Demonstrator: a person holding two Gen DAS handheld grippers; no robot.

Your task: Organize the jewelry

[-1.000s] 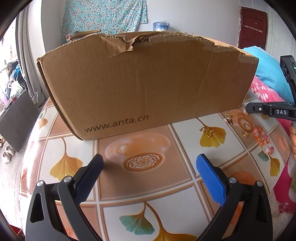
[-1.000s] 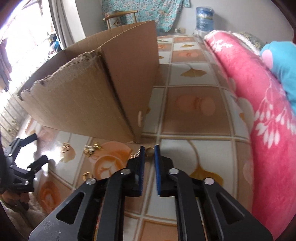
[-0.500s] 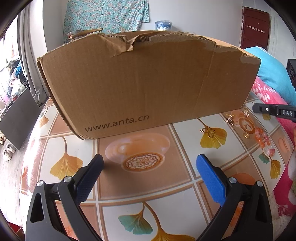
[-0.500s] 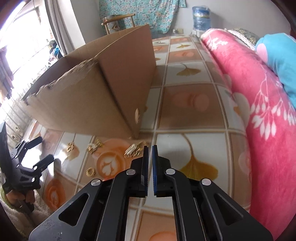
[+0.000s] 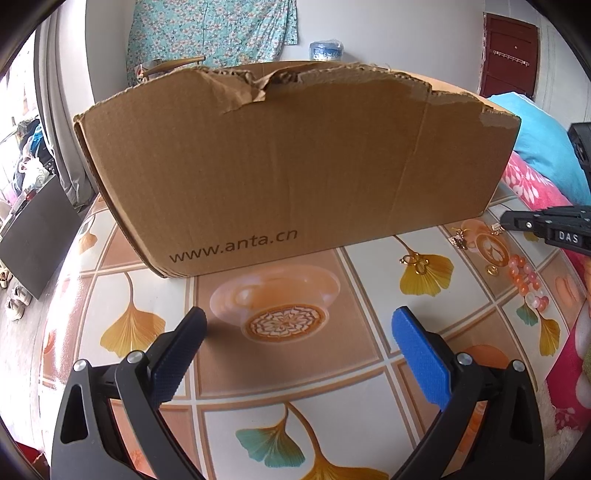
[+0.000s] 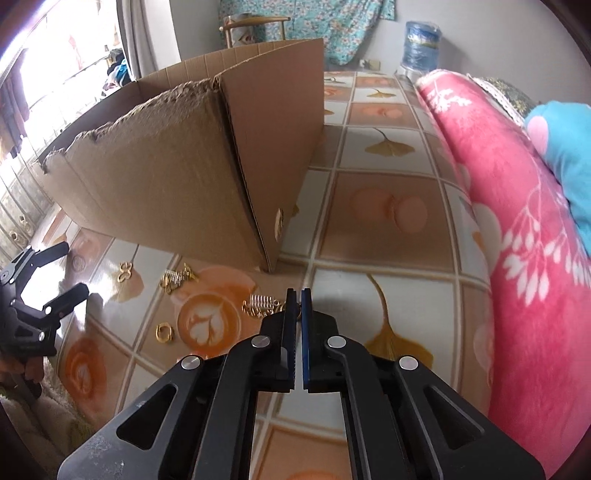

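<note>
A torn brown cardboard box (image 5: 295,162) stands on the patterned table; it also shows in the right wrist view (image 6: 207,162). My left gripper (image 5: 295,336) is open and empty in front of it. My right gripper (image 6: 298,295) is shut on a gold earring (image 6: 258,305), whose coil hangs left of the pads. It also shows at the right edge of the left wrist view (image 5: 504,221). On the table lie a gold clip piece (image 6: 177,277), a gold figure-eight piece (image 6: 125,272), a gold ring (image 6: 164,332) and a pink bead bracelet (image 5: 526,282).
A pink flowered blanket (image 6: 517,240) and a blue pillow (image 6: 561,147) lie along the table's right side. A black panel (image 5: 33,236) stands left of the table. A water jug (image 6: 421,48) and a chair (image 6: 255,29) stand at the back wall.
My right gripper has shut on the gold earring near the box corner and lifted it a little. My left gripper has stayed still and open.
</note>
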